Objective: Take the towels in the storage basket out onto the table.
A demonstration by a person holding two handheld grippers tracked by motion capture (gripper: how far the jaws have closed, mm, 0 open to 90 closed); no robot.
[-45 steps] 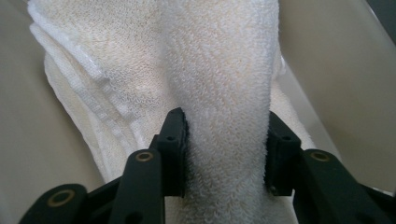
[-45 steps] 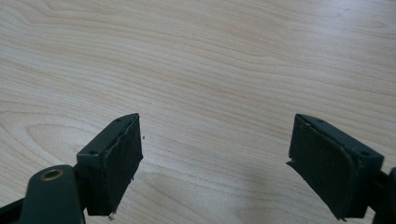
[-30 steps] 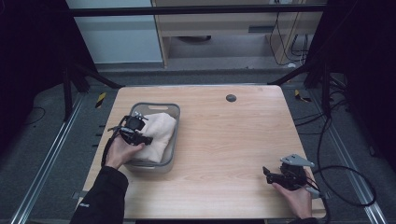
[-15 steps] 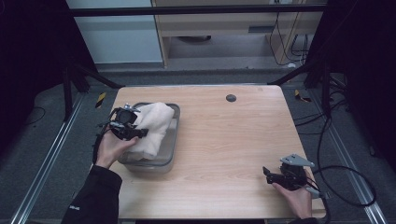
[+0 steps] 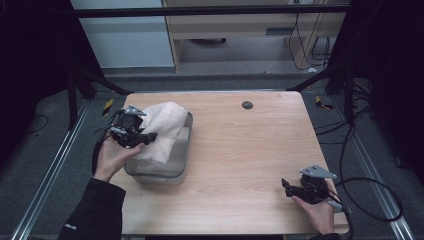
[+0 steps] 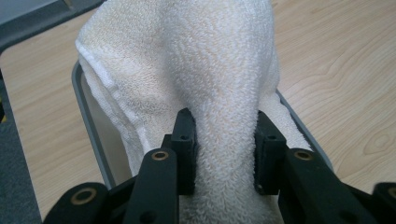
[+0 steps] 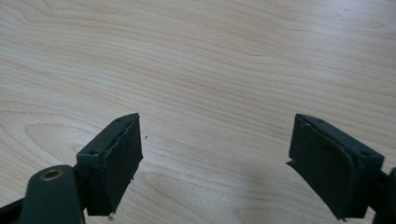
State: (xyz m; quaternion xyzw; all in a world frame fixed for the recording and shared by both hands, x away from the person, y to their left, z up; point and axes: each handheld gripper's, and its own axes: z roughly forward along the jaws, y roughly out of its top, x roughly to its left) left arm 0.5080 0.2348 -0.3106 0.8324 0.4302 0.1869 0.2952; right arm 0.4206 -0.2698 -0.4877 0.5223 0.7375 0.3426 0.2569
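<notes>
Towel [image 5: 162, 127] now hangs higher out of the grey bin [image 5: 181, 165] than a second ago, our left gripper [image 5: 137, 136] fingers clamped on a fold. Our right gripper [image 5: 295, 189] rests on the tabletop [image 5: 240, 150], fingers open and empty, so we judge the lift-out well underway.

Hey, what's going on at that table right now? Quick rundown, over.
Left gripper clamped on white towel, lifting it from grey bin. Right gripper open, idle over bare table. Nothing in the way.
</notes>
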